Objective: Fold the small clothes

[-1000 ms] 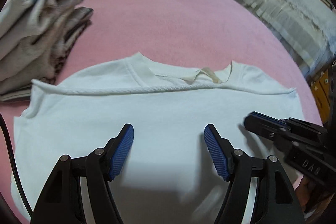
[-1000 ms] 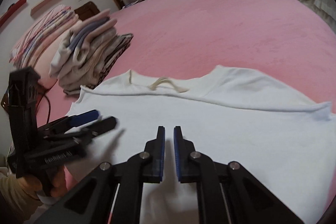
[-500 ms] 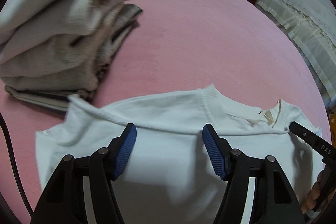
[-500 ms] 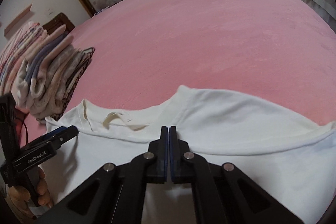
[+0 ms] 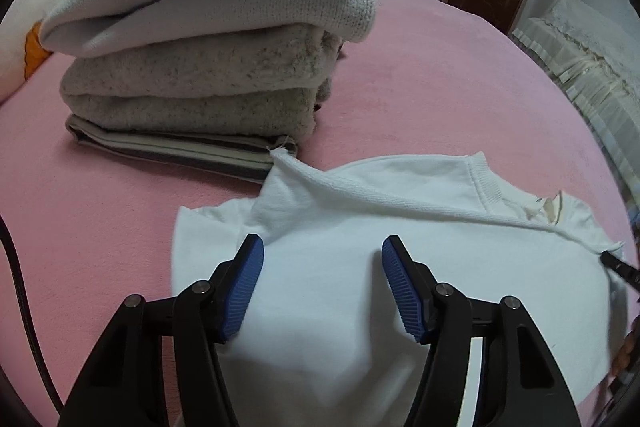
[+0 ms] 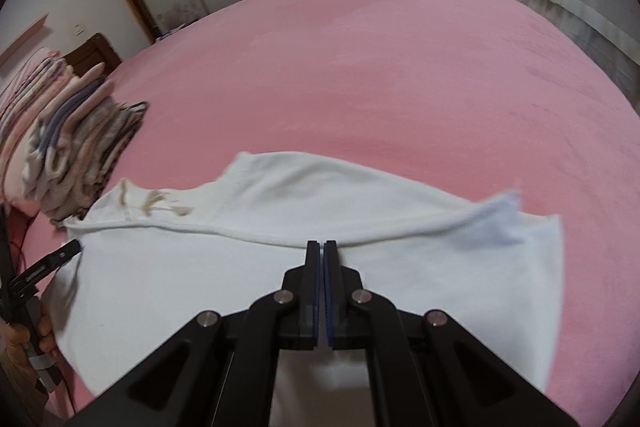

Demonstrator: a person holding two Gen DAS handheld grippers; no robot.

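Tongs: left spread over white shirt, narrowing; right closed, gripping nothing visible.

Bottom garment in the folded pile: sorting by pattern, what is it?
Striped, grey and cream bottom garment; clearest in the left wrist view.

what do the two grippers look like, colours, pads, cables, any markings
Both grippers are black with angular, cut-out arms and silver pivot bolts. The left gripper has ribbed blue pads on its fingers, and a black cable runs beside it. The right gripper has thin blue pads on the inner faces. White lettering marks the side of the left gripper in the right wrist view, too small to read.
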